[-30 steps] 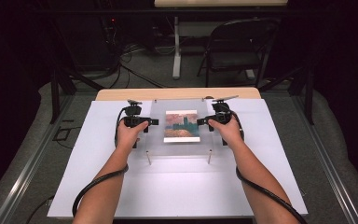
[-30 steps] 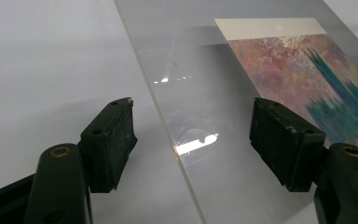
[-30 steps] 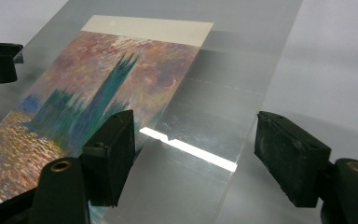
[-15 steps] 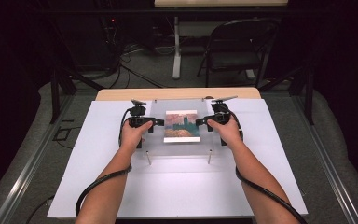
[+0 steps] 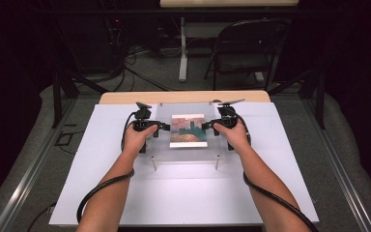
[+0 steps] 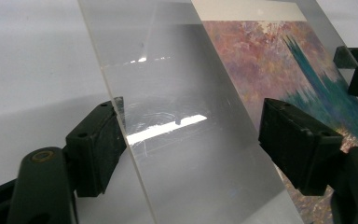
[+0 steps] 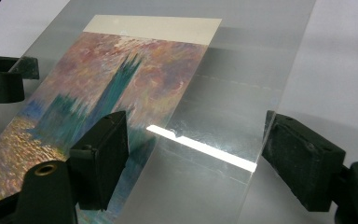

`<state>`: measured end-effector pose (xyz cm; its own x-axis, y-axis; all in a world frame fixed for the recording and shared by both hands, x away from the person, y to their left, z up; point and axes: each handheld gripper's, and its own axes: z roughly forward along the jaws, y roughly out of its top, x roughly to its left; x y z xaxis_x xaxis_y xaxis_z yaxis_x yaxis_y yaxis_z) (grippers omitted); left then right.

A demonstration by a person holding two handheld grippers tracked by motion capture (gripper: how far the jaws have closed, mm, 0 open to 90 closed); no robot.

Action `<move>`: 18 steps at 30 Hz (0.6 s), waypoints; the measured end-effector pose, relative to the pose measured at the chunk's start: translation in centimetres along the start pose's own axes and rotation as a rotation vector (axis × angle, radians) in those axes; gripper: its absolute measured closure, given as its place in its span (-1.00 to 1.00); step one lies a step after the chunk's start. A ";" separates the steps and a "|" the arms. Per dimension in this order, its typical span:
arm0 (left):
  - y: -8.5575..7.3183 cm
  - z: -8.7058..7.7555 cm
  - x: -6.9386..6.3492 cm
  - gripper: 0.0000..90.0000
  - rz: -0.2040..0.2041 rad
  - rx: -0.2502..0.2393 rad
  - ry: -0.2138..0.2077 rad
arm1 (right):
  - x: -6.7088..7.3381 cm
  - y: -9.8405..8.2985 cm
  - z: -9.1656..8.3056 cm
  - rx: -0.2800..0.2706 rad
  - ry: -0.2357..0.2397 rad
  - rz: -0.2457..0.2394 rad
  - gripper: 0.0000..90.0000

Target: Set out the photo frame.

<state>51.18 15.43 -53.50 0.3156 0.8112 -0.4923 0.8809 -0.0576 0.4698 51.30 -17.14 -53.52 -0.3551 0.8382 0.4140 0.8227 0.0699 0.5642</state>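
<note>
Your left gripper sits at the 9 o'clock edge of the clear plastic sheet, and your right gripper sits at its 3 o'clock edge. Both point inward at the picture card under the sheet, which shows a blue-green tower against a pink and orange sky.

In the left gripper view, your left gripper has its jaws spread wide, and they have just been opening. The sheet's edge lies just against the inner face of the jaw at 8 o'clock, while the jaw at 4 o'clock stands well apart from it, so nothing is clamped. The tip of the other gripper shows at 2 o'clock in that view.

In the right gripper view, your right gripper is likewise spread wide, and its jaws have also just been opening. The sheet passes between them; its edge lies close beside the jaw at 4 o'clock, and the jaw at 8 o'clock hangs over the card with no squeeze on the sheet.

The sheet rests on small metal posts above the white board, in the board's far half, toward 12 o'clock. The card lies in the middle of the sheet. A folding chair stands on the floor beyond the table, at about 1 o'clock.
</note>
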 end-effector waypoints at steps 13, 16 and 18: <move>0.1 -0.3 0.2 -0.36 -0.018 -0.008 -0.006 | 0.3 0.2 -0.1 0.010 -0.019 -0.007 -0.49; 0.0 -0.3 0.2 -0.35 -0.020 -0.012 -0.003 | 0.3 0.2 -0.1 0.003 -0.017 -0.009 -0.48; 0.0 -0.3 0.1 -0.35 -0.021 -0.014 -0.002 | 0.3 0.1 -0.2 0.006 -0.020 -0.009 -0.48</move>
<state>51.11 15.68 -53.26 0.2974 0.8111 -0.5036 0.8824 -0.0321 0.4695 51.18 -17.01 -53.18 -0.3536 0.8481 0.3945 0.8223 0.0807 0.5633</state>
